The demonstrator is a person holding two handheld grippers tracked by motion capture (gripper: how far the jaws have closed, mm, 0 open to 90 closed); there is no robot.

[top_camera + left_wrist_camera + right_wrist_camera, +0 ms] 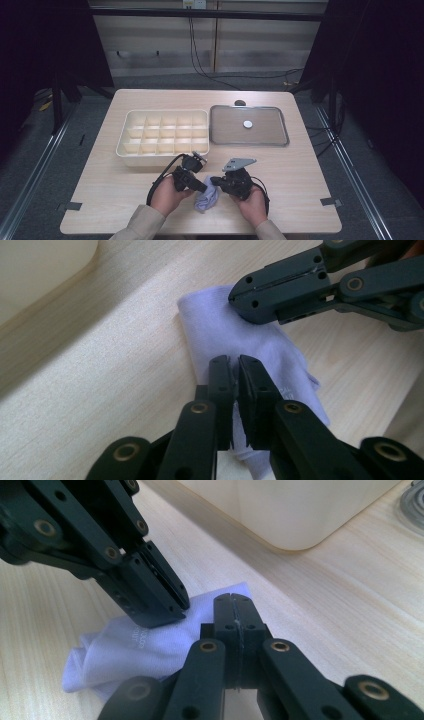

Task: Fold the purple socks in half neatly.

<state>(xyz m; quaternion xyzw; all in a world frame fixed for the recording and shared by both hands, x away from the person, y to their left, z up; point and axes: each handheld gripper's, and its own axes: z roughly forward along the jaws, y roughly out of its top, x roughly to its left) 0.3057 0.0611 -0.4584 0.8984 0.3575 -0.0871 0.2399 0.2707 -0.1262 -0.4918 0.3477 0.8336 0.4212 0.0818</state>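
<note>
Nearest me, at the 6 o'clock edge of the surface [295,175], my two hands come in holding the tools. My left gripper [234,362] has its jaws pressed together on a fold of the pale lilac cloth [235,337], pinching it from about 7 o'clock. My right gripper [233,600] has its jaws drawn tight together at the cloth's edge; I cannot tell whether any fabric is caught between them. That cloth lies crumpled on the wood between both tools. Farther out, toward 11 o'clock, sits the cream compartment box [131,131], and beside it toward 1 o'clock the metal tray [220,131] carries a small white disc [247,124].
</note>
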